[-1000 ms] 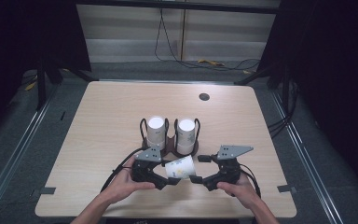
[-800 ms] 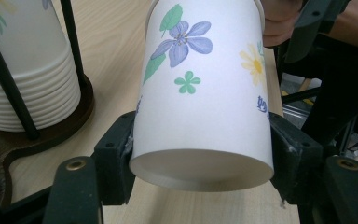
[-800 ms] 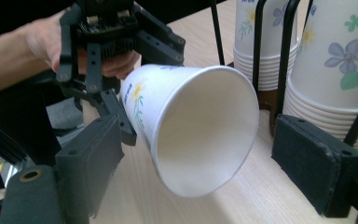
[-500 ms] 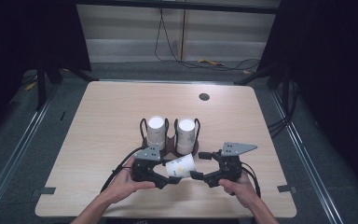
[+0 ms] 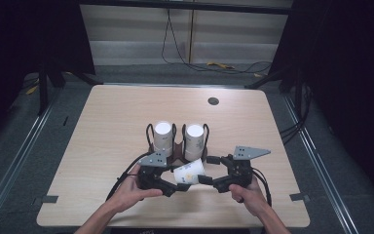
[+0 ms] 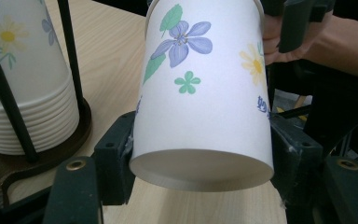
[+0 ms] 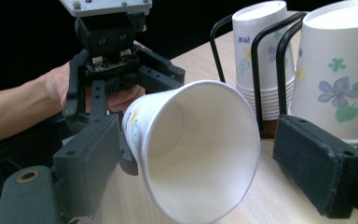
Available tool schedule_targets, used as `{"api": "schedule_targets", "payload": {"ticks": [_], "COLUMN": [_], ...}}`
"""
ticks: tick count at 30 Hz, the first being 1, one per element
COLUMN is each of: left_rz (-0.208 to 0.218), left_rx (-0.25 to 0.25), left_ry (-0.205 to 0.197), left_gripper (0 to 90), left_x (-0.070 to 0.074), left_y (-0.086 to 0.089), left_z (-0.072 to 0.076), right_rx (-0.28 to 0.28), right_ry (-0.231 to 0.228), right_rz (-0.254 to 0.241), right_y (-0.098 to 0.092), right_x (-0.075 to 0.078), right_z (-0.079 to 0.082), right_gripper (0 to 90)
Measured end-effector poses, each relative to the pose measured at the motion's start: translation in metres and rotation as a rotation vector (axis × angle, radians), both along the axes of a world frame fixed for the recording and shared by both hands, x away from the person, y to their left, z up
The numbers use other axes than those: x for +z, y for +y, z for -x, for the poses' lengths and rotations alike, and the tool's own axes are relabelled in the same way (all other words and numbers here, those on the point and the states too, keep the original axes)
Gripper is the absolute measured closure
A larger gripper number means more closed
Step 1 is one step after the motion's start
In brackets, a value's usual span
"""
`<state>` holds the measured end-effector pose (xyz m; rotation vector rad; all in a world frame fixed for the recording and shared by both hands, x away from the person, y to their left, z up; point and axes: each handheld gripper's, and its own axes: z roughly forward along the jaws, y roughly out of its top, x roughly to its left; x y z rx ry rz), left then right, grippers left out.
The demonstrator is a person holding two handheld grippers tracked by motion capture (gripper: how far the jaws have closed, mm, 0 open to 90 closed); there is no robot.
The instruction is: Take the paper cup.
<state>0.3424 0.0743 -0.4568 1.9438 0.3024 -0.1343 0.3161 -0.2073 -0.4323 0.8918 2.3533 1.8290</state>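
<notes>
Pale wood makes up the surface [image 5: 112,146] under both my hands, the biggest thing here, bare except for what sits just beyond my jaws. Next in size is the dark rack [image 5: 175,148] straight ahead of me, its wire loops keeping two stacks of paper cups [image 5: 163,138] standing mouth-down so that a single cup can be lifted off the top.

Between my two tools lies the one flowered paper cup [image 5: 189,172] I am working with, held sideways above the surface and just short of the rack. My left gripper [image 5: 170,187] has its jaws nearly closed and pressed on the narrow bottom end; in the left gripper view the pads sit tight against both sides of the cup wall near the base rim [image 6: 200,161]. I judge I hold it there because the base is the stiffest part and will not crush.

My right gripper [image 5: 209,181] faces the cup's wide mouth [image 7: 200,149]. In the right gripper view one jaw rests against the outside of the mouth while the other stands well off to the far side, near the rack, so these jaws are open and grip nothing. That looks to me like lining up to take the rim from the other hand.
</notes>
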Motion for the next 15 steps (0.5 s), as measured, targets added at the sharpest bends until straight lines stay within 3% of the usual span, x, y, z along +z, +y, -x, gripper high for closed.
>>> {"api": "schedule_targets", "payload": {"ticks": [15], "left_rz": [0.032], "left_rx": [0.006], "left_ry": [-0.016], "left_gripper": [34.7], "left_x": [0.0083], "left_y": [0.0019], "left_z": [0.0015], "right_rx": [0.01], "right_ry": [-0.003], "right_rz": [-0.097], "right_y": [0.0018], "right_x": [0.0026], "right_z": [-0.0018], "right_gripper": [14.0]}}
